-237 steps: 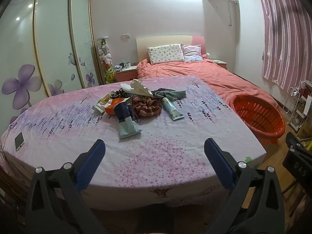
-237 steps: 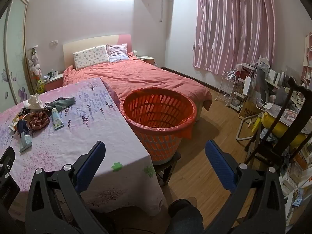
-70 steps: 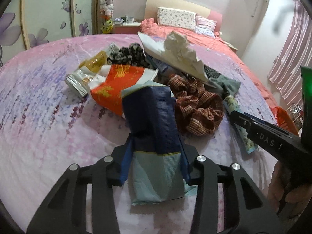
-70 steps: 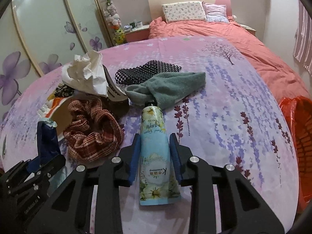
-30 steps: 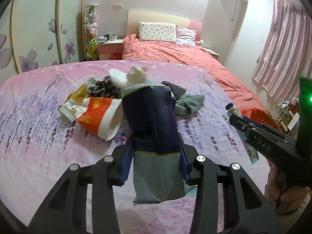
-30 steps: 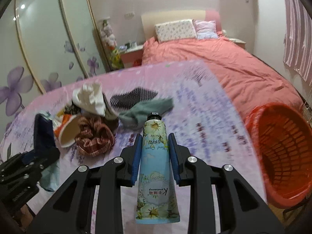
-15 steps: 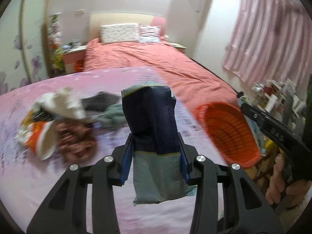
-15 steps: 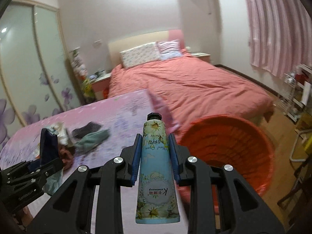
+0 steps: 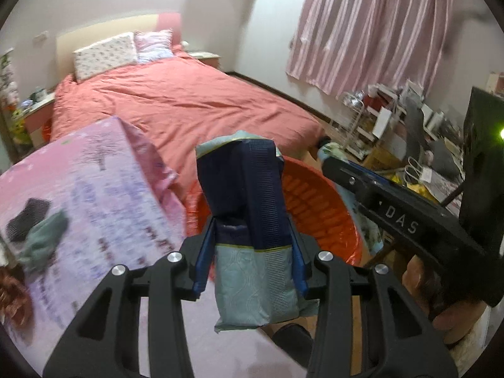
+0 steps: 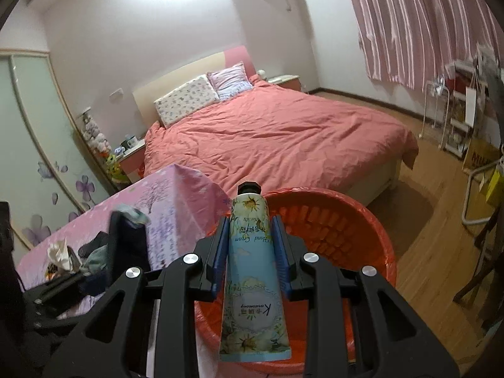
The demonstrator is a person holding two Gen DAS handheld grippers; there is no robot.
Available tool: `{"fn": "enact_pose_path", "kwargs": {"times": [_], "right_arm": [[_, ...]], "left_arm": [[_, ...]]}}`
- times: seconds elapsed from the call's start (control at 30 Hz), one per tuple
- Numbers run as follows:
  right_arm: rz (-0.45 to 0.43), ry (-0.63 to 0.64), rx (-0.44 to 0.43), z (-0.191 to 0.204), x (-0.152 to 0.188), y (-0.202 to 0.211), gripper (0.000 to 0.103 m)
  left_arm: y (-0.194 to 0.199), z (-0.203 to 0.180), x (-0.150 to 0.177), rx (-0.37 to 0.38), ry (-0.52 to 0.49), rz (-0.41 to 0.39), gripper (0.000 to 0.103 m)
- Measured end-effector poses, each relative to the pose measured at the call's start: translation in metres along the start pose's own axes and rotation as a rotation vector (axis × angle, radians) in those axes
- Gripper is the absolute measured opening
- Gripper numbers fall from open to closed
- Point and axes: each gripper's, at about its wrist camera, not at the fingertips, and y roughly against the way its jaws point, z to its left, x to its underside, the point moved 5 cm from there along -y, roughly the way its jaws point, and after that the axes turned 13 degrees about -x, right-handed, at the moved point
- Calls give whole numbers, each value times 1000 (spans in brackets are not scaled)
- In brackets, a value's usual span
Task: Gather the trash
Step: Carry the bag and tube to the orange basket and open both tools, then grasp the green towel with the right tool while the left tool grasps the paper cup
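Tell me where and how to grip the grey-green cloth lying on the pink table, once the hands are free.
Grip the grey-green cloth on its bunched middle, coming from above with the jaws across its narrow width. It lies crumpled and low on the table, touching the black mesh piece, so a side approach would likely snag that. The view is blurred; finer folds can't be told.

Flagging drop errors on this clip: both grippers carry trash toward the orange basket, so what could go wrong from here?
The left gripper holds its dark blue packet near the orange basket rim beside the table; released now, it may land outside. The right gripper grips the hand cream tube over the basket; the two grippers, close together, could collide.
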Motion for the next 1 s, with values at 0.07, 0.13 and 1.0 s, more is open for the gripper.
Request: {"fn": "enact_pose_path", "kwargs": {"times": [0.07,0.13,1.0], "right_arm": [[13,-29,-9,-10,0,-8,29],[17,-35,12,-18,1,-9,43],[181,194,-94,116,66,-34,60]], "left_arm": [[-16,-3,-1,1,-9,22,53],[-28,-3,-1,-25,-6,32,68],[67,225,117,-460,234,39,87]]}}
